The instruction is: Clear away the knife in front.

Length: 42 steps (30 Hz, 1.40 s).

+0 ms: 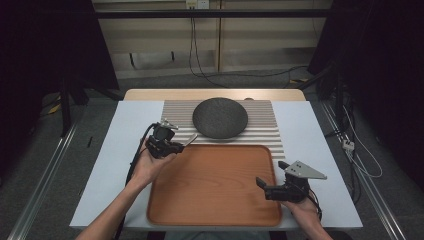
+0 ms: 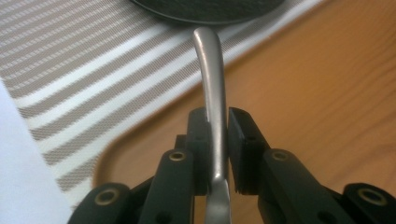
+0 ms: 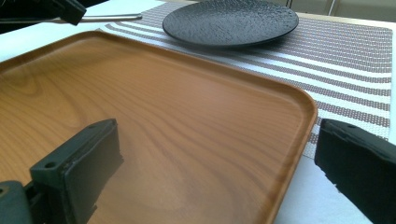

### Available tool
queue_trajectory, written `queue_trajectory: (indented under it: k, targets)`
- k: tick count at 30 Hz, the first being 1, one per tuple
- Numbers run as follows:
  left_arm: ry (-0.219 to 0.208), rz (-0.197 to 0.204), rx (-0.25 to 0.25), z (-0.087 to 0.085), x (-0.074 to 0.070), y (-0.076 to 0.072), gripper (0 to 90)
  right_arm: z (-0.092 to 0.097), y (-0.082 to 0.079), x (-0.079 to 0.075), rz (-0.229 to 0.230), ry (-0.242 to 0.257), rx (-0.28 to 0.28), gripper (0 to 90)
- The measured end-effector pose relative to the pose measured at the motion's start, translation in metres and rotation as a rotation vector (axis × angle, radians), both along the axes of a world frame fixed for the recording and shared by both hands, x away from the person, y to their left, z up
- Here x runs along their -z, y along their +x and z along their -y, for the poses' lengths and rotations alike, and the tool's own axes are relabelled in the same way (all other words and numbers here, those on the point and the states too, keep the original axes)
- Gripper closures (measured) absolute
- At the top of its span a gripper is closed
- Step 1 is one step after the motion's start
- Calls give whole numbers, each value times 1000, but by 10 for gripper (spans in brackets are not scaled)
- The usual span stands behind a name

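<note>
The left gripper [image 2: 217, 140] pinches a metal utensil handle [image 2: 212, 88] between its jaws, holding it above the far left corner of a wooden tray [image 1: 215, 200], the handle's tip pointing toward a dark round plate [image 1: 220, 117] on the striped placemat [image 1: 260, 132] beyond. The right gripper [image 1: 265, 187] hovers at the tray's near right edge, jaws spread wide with nothing between them. Tray and plate both lie bare, and no lettering is legible anywhere on the white table [image 1: 107, 165].

Table lit from above, surroundings dark; gripper views soft.
</note>
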<state>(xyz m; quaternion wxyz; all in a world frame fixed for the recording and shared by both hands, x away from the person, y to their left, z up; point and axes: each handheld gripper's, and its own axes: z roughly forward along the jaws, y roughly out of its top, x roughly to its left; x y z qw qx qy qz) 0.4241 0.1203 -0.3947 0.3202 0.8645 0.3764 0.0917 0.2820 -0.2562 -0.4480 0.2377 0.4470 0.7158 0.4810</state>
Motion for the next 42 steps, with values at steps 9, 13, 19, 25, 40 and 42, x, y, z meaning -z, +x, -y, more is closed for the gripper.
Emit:
queue_trajectory:
  k: [9,13,19,25,40,42]
  targets:
    - [2,-32,19,10,14,-20,800,0,-1,0,2,-4,0,2]
    - [1,-43,20,15,22,-29,800,0,-1,-1,4,-2,0,2]
    - [-4,-67,28,19,30,-34,800,0,-2,-1,6,-6,-3,2]
    - [7,-63,26,23,33,-36,800,-1,-2,-1,4,-9,-7,3]
    - [25,-97,37,26,37,-39,798,0,-2,0,4,-4,-12,3]
    - [22,-103,32,24,38,-40,796,1,-2,0,3,0,-5,3]
